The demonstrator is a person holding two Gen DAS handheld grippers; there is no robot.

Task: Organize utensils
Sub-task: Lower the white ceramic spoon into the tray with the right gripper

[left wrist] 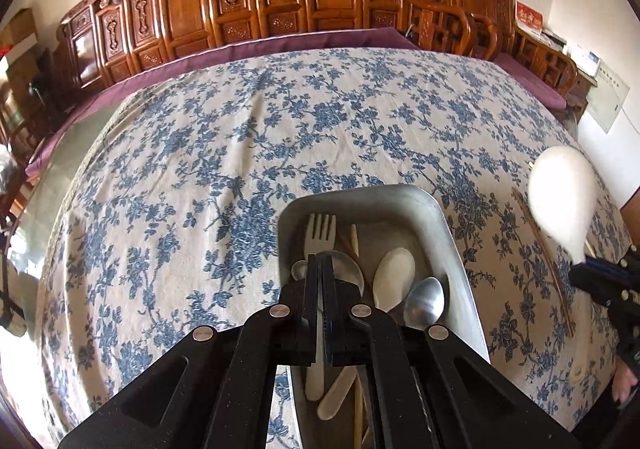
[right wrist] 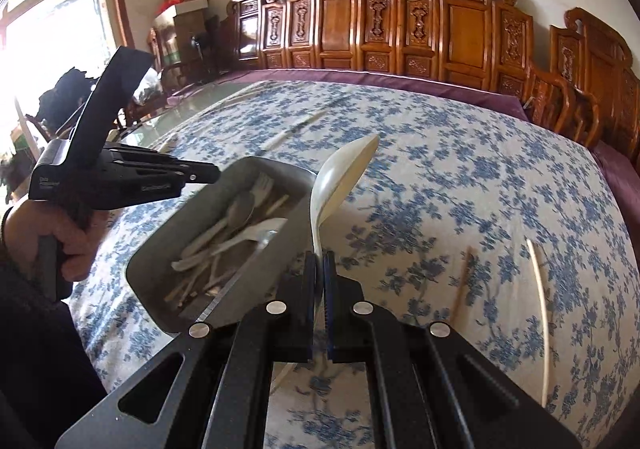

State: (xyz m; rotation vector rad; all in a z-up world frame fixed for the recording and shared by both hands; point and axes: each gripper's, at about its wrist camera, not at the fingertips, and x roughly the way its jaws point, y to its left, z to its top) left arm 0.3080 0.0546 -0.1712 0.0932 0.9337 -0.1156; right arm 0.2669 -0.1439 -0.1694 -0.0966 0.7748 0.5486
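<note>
A metal tray [left wrist: 360, 195] on the flowered tablecloth holds a cream fork [left wrist: 320, 233], metal spoons [left wrist: 424, 299], a white spoon [left wrist: 394, 273] and chopsticks. My left gripper [left wrist: 320, 259] hangs shut just above the tray with nothing in it; the right wrist view shows it [right wrist: 214, 173] over the tray's [right wrist: 160, 261] far left rim. My right gripper [right wrist: 319, 255] is shut on the handle of a large white spoon [right wrist: 344, 177], bowl pointing up, just right of the tray. The left wrist view shows that spoon [left wrist: 560, 201] in the air at the right, above the right gripper [left wrist: 576, 273].
A pale chopstick [right wrist: 538, 313] and a brown chopstick [right wrist: 464, 281] lie on the cloth right of the tray. A blurred long utensil [right wrist: 296, 133] lies farther off. Carved wooden chairs [right wrist: 464, 33] line the far side. A hand [right wrist: 48, 233] grips the left tool.
</note>
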